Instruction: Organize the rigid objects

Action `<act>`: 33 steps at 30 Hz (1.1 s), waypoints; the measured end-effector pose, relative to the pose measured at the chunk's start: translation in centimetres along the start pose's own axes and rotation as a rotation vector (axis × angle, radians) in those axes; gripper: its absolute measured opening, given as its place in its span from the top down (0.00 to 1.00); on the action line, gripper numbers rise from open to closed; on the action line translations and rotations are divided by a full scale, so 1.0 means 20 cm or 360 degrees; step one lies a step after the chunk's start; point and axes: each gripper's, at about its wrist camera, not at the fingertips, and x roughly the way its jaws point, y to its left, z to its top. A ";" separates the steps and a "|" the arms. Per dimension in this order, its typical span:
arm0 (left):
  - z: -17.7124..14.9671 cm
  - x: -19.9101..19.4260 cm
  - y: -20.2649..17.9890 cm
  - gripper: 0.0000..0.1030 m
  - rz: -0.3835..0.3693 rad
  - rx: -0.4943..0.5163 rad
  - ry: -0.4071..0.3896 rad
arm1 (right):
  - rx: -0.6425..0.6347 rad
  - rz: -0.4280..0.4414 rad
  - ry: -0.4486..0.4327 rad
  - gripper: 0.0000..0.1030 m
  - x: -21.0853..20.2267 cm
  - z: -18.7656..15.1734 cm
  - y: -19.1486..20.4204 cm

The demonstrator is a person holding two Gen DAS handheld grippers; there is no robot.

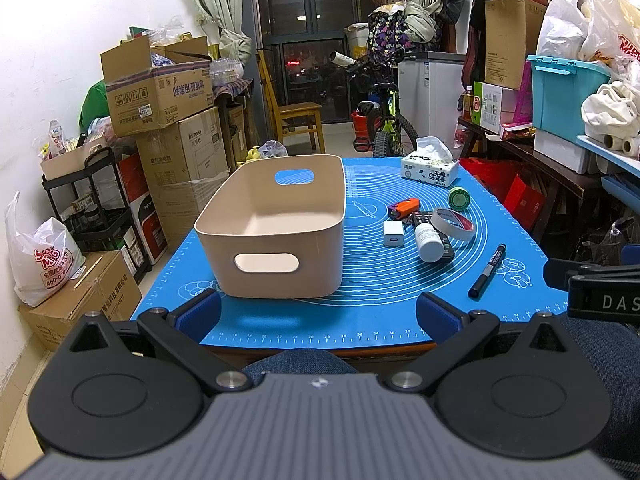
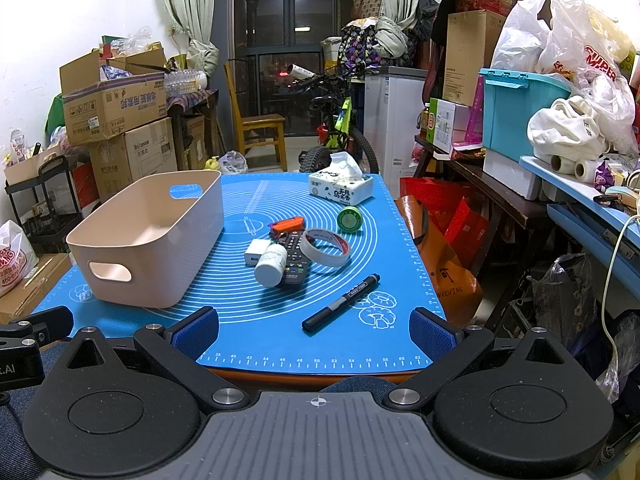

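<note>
An empty beige bin stands on the left of the blue mat. To its right lie a white charger cube, a white pill bottle, a black remote, a tape roll, an orange-purple tool, a green round tin and a black marker. My left gripper and right gripper are both open and empty at the mat's near edge.
A tissue box stands at the mat's far right. Cardboard boxes and a black cart crowd the left. Shelves with a teal bin and red bags crowd the right. A chair and bicycle stand beyond.
</note>
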 end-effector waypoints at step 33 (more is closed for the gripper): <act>0.49 0.23 0.19 0.01 0.0097 0.0066 -0.0156 | 0.0202 0.0029 -0.0142 0.02 0.21 0.43 -0.16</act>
